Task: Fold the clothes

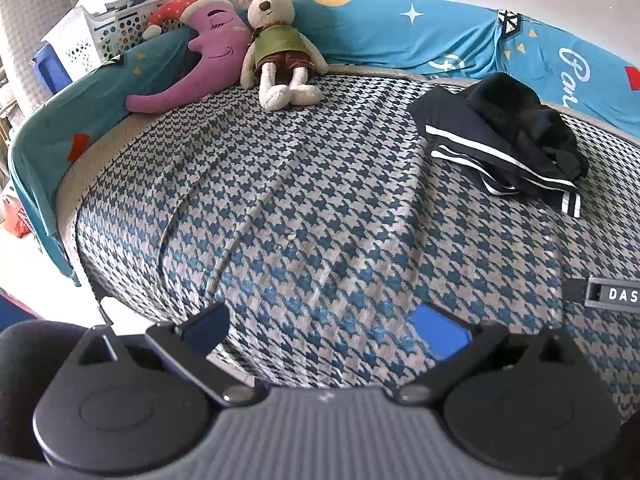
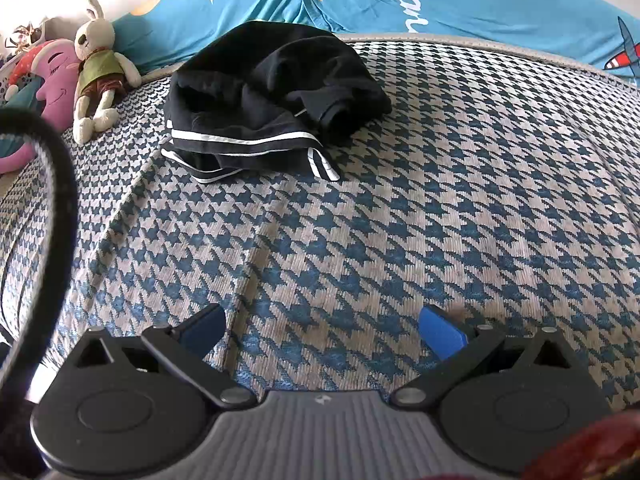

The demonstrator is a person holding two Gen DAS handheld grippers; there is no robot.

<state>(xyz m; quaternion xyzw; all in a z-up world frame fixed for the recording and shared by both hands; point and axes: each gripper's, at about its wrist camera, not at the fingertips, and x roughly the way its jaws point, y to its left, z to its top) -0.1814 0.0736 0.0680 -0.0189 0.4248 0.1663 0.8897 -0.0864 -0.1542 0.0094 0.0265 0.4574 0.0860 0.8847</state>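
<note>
Left wrist view shows the left gripper (image 1: pixel 320 328) nearest, its two blue-padded fingers spread wide with nothing between them, hovering over the houndstooth bedspread (image 1: pixel 280 208). Farther off, toward the right, a heap of black clothes (image 1: pixel 504 140) with white stripes lies crumpled on the bedspread, well apart from the gripper. At the far edge a stuffed rabbit (image 1: pixel 276 48) sits upright just beside a purple moon pillow (image 1: pixel 200 56), both against a blue blanket (image 1: pixel 400 36) draped along the back. A white basket (image 1: pixel 100 28) stands behind the pillow at the far left.

Right wrist view shows the right gripper (image 2: pixel 322 330) also spread wide and holding nothing above the bedspread (image 2: pixel 440 200). Beyond it the black clothes (image 2: pixel 272 92) sit in an unfolded pile, with the rabbit (image 2: pixel 98 64) to their left and the blanket (image 2: pixel 460 0) behind.
</note>
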